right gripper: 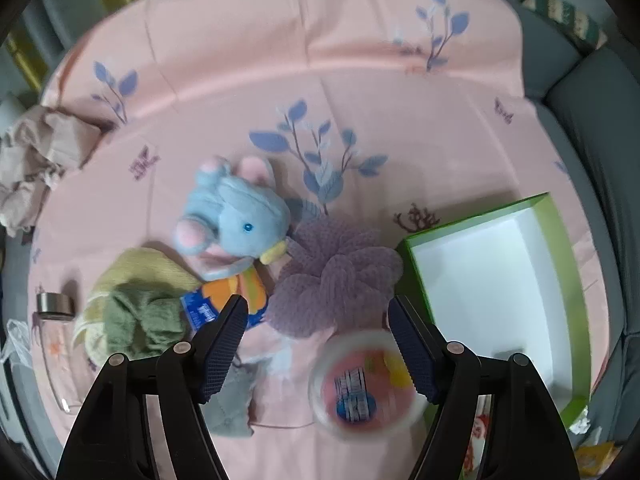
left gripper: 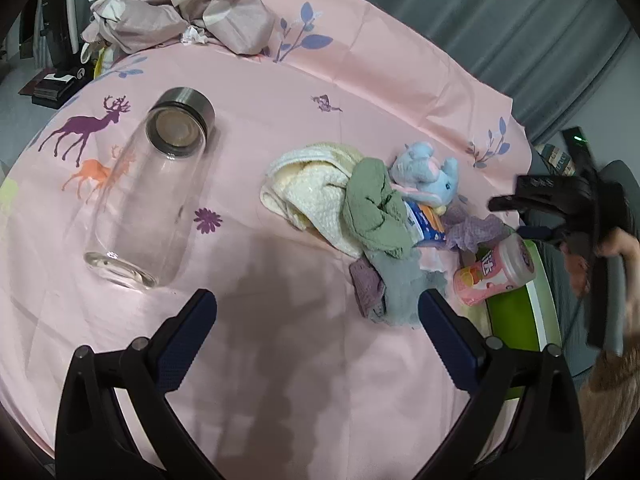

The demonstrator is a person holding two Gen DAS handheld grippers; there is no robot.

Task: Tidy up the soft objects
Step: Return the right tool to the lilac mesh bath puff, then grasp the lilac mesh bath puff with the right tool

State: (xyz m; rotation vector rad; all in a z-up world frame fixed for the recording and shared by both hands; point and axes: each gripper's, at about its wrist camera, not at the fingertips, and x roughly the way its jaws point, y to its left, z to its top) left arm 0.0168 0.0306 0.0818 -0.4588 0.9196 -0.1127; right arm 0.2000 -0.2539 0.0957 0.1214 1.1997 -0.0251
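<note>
A heap of soft things lies on the pink printed cloth (left gripper: 280,80): a blue plush elephant (right gripper: 236,216), a purple mesh sponge (right gripper: 336,272), a cream towel (left gripper: 308,188), a green cloth (left gripper: 376,208) and a grey cloth (left gripper: 400,284). My right gripper (right gripper: 317,304) hangs open above the sponge. A blurred pink cup (right gripper: 360,384) shows below, between its fingers, untouched. In the left wrist view the right gripper (left gripper: 516,216) stands apart above that pink cup (left gripper: 496,276). My left gripper (left gripper: 316,300) is open over bare cloth, its right finger beside the grey cloth.
A green box (right gripper: 480,218) with a white inside sits open to the right of the heap. A clear glass bottle (left gripper: 152,200) with a steel cap lies on its side at the left. Crumpled mauve fabric (left gripper: 180,12) is piled at the far edge.
</note>
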